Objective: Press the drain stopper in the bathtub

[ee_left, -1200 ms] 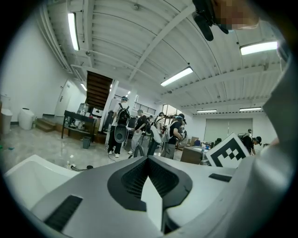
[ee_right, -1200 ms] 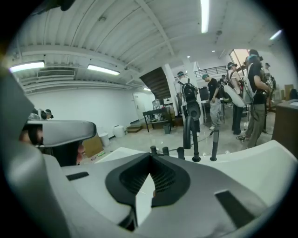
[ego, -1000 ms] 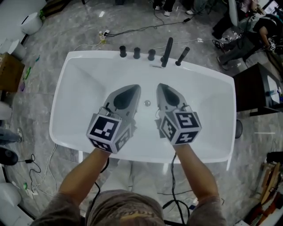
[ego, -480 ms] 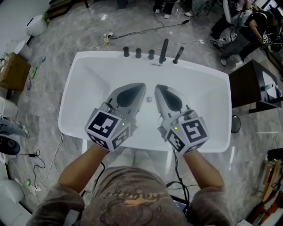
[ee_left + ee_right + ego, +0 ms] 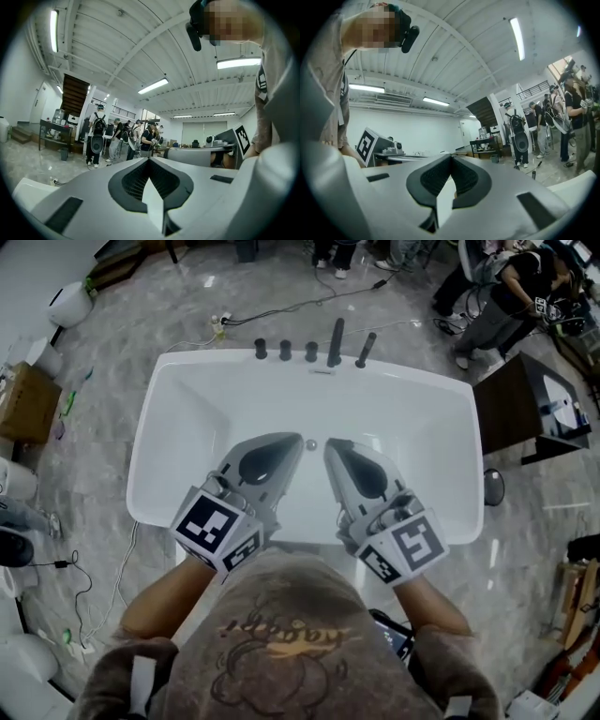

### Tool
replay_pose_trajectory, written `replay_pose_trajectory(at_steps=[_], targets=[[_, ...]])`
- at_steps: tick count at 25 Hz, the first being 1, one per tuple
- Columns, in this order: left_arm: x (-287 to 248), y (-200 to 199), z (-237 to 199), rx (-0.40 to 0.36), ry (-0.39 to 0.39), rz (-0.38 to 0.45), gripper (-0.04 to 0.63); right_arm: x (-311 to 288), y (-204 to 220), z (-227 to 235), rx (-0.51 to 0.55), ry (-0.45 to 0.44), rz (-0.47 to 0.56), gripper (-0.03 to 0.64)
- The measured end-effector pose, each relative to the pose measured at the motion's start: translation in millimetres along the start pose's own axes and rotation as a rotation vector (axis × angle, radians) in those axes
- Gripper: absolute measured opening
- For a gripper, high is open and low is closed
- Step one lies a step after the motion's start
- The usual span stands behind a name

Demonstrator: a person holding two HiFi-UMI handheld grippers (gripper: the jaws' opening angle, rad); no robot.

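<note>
**Two closed grippers over the tub, stopper untouched**

Both tools sit over the near half of the bathtub [image 5: 155, 442]. The left gripper [image 5: 291, 444] and right gripper [image 5: 334, 448] converge toward its middle. In each gripper view we see the jaws brought together at their tips with nothing between them, and the cameras look out across the room rather than down into the bathtub. We therefore judge both to be held well above the bathtub floor.

The drain stopper [image 5: 310, 443] lies on the floor of the bathtub, midway across its width. It is somewhat nearer the far rim, which carries the black fittings [image 5: 310, 352], than the near rim. From above it shows in the gap between the two gripper tips.

We take it for a small round metal cap, rigid and smooth, probably sprung, and light to move. It is not a thing to grasp. One closed tip should come down on the centre of its top. We would expect an off-centre push to slide off a polished surface.

Its face points up out of the bathtub, and its working axis runs vertically, into the floor. Being round, it has no long axis across the bathtub. It is too small here for us to tell whether it stands raised or seated.
</note>
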State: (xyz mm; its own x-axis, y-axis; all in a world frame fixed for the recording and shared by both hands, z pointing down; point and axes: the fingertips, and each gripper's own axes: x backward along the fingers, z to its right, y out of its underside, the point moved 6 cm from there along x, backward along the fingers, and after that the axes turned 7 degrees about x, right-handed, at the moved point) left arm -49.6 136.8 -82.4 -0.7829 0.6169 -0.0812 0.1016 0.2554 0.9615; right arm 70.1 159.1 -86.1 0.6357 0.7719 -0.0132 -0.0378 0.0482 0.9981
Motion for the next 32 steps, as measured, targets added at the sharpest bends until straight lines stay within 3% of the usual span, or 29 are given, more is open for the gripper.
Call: replay_pose_trajectory(at_steps=[13, 32], targets=[[28, 9, 11, -0.009, 0.094, 0.05, 0.0, 26, 10, -38, -0.022, -0.144, 0.037, -0.002], [26, 25, 16, 0.028, 0.113, 0.037, 0.0, 31, 12, -40, -0.007, -0.258, 0.039, -0.002]])
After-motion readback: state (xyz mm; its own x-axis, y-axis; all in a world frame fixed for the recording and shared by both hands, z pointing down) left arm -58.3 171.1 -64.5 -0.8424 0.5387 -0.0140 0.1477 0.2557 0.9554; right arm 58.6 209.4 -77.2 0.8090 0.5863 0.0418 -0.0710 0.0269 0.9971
